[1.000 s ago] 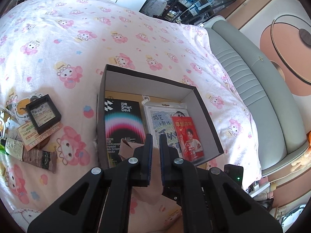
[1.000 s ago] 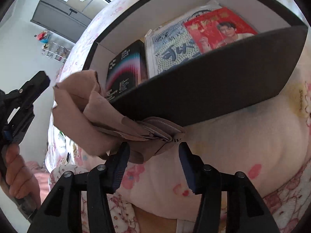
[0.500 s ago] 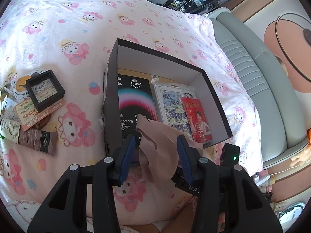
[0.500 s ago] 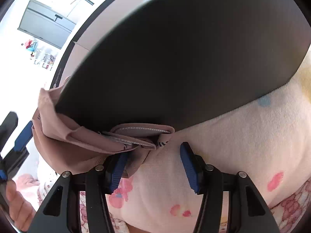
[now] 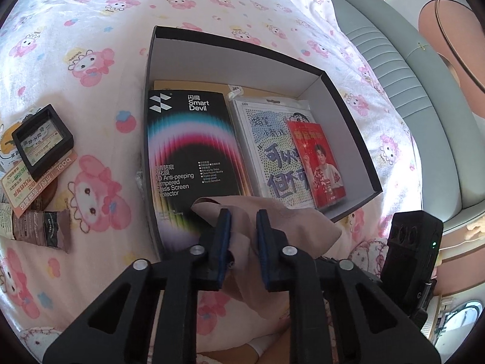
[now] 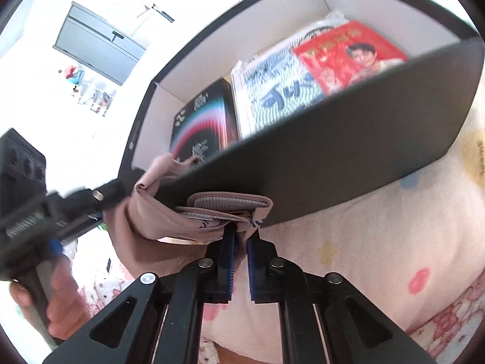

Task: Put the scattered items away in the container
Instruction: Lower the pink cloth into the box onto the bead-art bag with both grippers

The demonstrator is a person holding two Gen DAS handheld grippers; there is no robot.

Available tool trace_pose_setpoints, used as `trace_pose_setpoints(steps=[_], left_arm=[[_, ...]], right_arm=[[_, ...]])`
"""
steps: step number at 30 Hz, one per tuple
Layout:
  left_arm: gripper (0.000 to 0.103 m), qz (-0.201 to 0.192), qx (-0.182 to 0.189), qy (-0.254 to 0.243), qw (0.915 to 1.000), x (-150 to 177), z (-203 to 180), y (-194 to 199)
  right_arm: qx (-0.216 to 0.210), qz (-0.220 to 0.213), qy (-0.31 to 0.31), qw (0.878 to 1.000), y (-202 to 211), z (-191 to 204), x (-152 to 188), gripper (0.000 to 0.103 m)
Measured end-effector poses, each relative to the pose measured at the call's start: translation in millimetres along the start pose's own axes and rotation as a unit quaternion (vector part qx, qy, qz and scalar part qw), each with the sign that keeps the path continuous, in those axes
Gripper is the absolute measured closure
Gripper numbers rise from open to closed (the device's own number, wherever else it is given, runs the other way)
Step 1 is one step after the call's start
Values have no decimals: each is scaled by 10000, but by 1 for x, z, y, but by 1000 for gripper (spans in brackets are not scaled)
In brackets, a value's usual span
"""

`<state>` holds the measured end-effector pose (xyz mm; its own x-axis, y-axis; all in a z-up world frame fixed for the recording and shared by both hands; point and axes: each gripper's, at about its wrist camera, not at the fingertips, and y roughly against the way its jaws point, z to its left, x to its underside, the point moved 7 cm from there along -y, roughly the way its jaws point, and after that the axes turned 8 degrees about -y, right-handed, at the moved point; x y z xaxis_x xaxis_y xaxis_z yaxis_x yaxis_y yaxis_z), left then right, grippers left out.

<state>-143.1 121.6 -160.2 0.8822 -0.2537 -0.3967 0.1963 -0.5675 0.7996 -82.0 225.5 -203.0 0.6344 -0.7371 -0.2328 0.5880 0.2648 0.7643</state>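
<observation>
A black box [image 5: 348, 106] with white inner walls sits on the pink bedspread. It holds a black Smart Devil package [image 5: 188, 151], a white dotted card [image 5: 272, 151] and a red photo card [image 5: 318, 163]. A beige cloth [image 5: 291, 224] drapes over the box's near wall. My left gripper [image 5: 241, 221] is shut on the cloth's top part. My right gripper [image 6: 239, 236] is shut on the cloth's folded hem [image 6: 212, 215] low against the box's outer wall [image 6: 348, 163].
Left of the box lie a small black framed case [image 5: 42, 141], paper cards [image 5: 27, 182] and a brown sachet [image 5: 39, 230]. A grey padded bed edge [image 5: 424, 97] runs along the right. The right gripper's body [image 5: 415, 248] shows beside the box's near corner.
Both grippers closed on the cloth: the left from wide open half a second ago, the right likewise. The left gripper moved closer over the box.
</observation>
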Motion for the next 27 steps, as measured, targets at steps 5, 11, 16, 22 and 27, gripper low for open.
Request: trace_pose_setpoints(steps=[5,11,16,22,27], left_arm=[[97,-178,145,-25,9997,-6,-8,10],[97,-343,131,-108,9993,-19,-17,17],[97,-375,89,-82,9992,-26,-17,16],[97,-391,-1,-144,9991,-42,-17,9],[89,49,-171,-259,9995,-38,-15,-17]], right_arm=[[-107,-336,214,9991,32,15,-10,100],[-180,-831,634,9944,70,45,-32,100],[-71,-1214,897,9885,93,49,-61,100],[418,-1198,808,9886,87,38,-99,100],[848,-623,262,9941,63,-11,-108,99]])
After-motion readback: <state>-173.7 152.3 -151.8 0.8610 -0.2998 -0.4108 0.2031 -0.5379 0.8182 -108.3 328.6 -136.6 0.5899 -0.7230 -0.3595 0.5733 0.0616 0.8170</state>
